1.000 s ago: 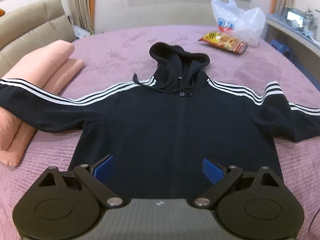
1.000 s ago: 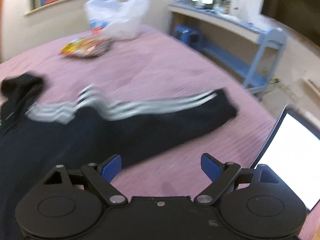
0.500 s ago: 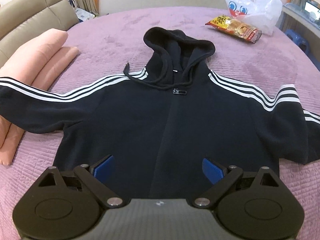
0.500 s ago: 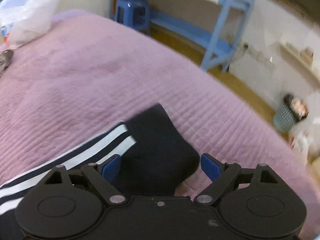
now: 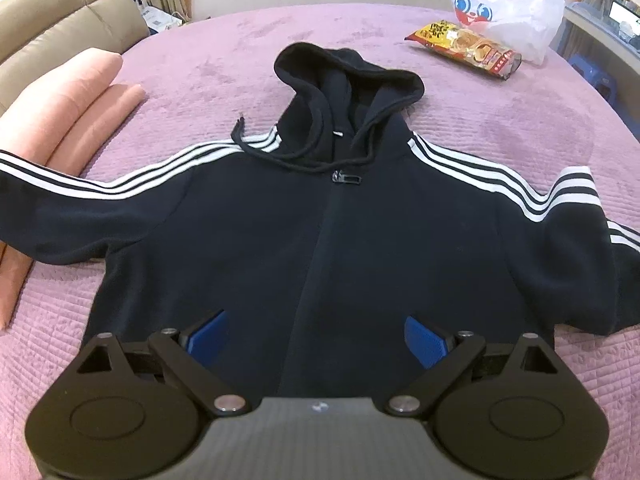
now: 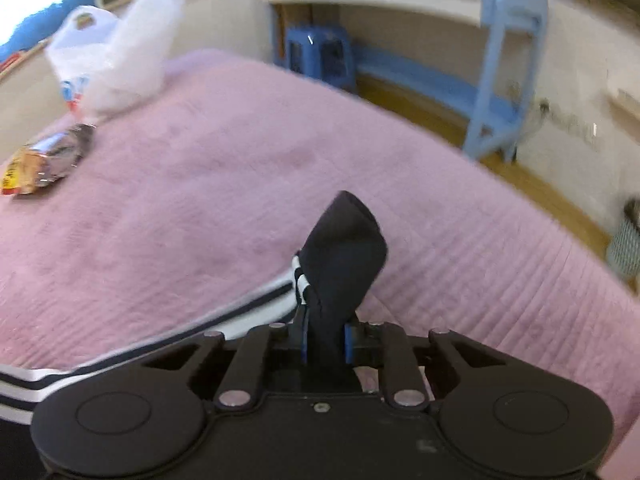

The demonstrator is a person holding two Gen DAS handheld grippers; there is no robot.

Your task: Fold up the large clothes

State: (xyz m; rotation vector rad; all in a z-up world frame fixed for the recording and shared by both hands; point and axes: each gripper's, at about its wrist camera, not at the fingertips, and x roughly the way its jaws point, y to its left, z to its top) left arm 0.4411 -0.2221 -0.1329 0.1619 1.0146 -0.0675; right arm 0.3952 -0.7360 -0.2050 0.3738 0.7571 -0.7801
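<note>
- the black hoodie (image 5: 320,232) lies face up, spread flat in the middle of the purple bedspread (image 5: 500,120), hood toward the snack packet (image 5: 464,46).
- the right gripper (image 6: 325,340) has just been closing and now pinches the sleeve cuff (image 6: 344,248) at the hoodie's far end.
- the left gripper (image 5: 316,336) hangs over the hoodie's hem, jaws wide apart, gripping nothing.
- to fold well, i'd lift the cuff only slightly and carry it across the hoodie's chest, keeping the stripes flat.

Hoodie (image 5: 320,232) sleeve ends beyond both edges; hem behind left gripper (image 5: 316,338); right view blurred.
</note>
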